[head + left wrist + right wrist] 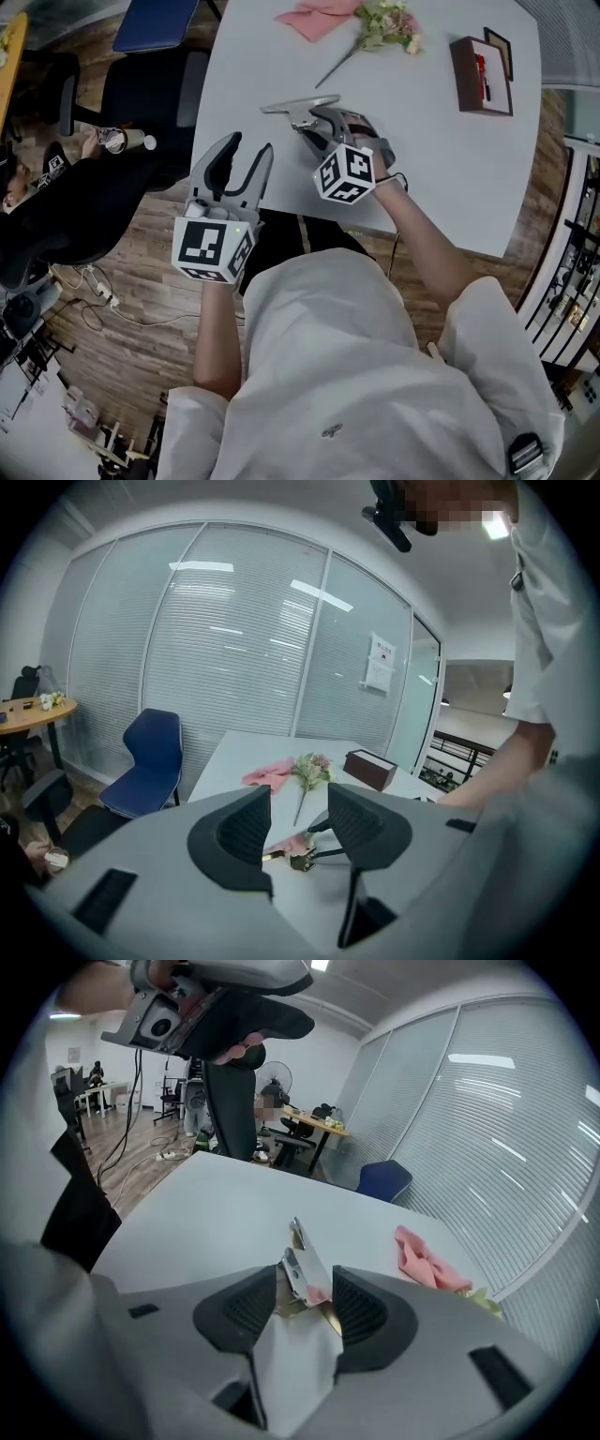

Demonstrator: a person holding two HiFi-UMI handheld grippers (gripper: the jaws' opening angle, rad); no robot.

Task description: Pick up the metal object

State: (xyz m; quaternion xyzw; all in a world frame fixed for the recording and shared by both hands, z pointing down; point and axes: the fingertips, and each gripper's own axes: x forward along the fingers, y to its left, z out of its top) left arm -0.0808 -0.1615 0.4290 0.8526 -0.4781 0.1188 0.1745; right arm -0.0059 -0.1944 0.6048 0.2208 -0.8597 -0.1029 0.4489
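Observation:
The metal object (300, 105) is a shiny flat clip that lies on the white table (450, 169) near its front left part. My right gripper (321, 127) reaches over it from the near side. In the right gripper view the clip (302, 1271) sits between the two jaws of my right gripper (305, 1302), which stand wide with a thin gap at the left pad, so it is open around the clip. My left gripper (246, 161) hovers at the table's near left edge, open and empty. The left gripper view shows the clip (283, 853) ahead of my left gripper (298, 822).
A pink cloth (319, 17) and a flower sprig (384, 26) lie at the far side of the table, a brown box (480, 75) at the far right. Beyond the left edge are a blue chair (155, 23), a black chair (141, 89) and a seated person (56, 206).

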